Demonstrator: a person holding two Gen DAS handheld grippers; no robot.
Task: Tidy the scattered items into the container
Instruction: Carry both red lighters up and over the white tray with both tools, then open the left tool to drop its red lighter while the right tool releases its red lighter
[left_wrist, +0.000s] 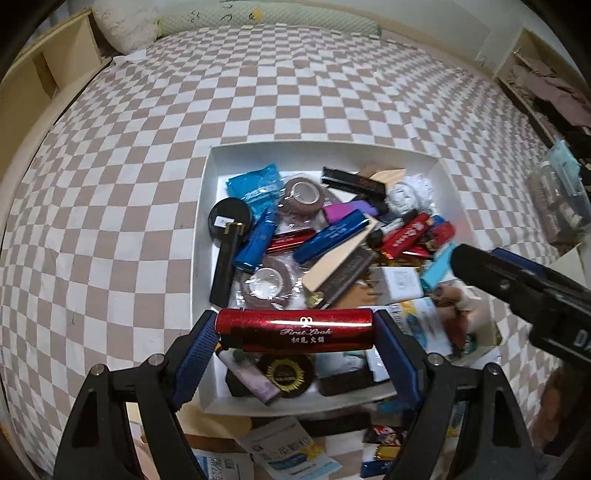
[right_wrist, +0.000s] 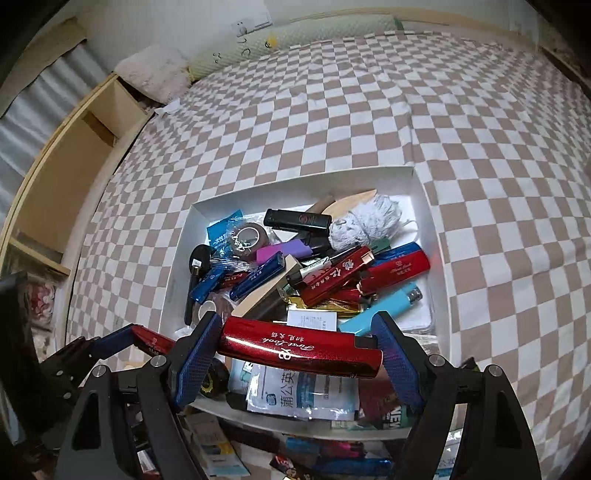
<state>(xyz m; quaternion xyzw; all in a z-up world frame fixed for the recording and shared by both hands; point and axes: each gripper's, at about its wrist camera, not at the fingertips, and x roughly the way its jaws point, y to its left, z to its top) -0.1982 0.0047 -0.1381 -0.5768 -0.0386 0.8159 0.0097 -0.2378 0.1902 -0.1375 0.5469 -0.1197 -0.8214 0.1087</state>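
A white open box (left_wrist: 202, 229) (right_wrist: 177, 251) lies on the checkered bed, piled with lighters, tape rolls, packets and other small items. My left gripper (left_wrist: 295, 328) is shut on a red "First Look" lighter (left_wrist: 295, 329), held crosswise over the box's near part. My right gripper (right_wrist: 297, 350) is shut on a second red lighter (right_wrist: 295, 349), also held crosswise above the box's near edge. The right gripper shows in the left wrist view (left_wrist: 517, 284) at the right. The left gripper shows in the right wrist view (right_wrist: 110, 341) at the lower left.
Loose packets and wrappers (left_wrist: 288, 450) (right_wrist: 221, 450) lie in front of the box. Wooden shelves (left_wrist: 40, 81) flank the bed on the left, cluttered shelves (left_wrist: 554, 110) on the right. Pillows (left_wrist: 122, 26) lie at the head of the checkered bedspread (left_wrist: 295, 96).
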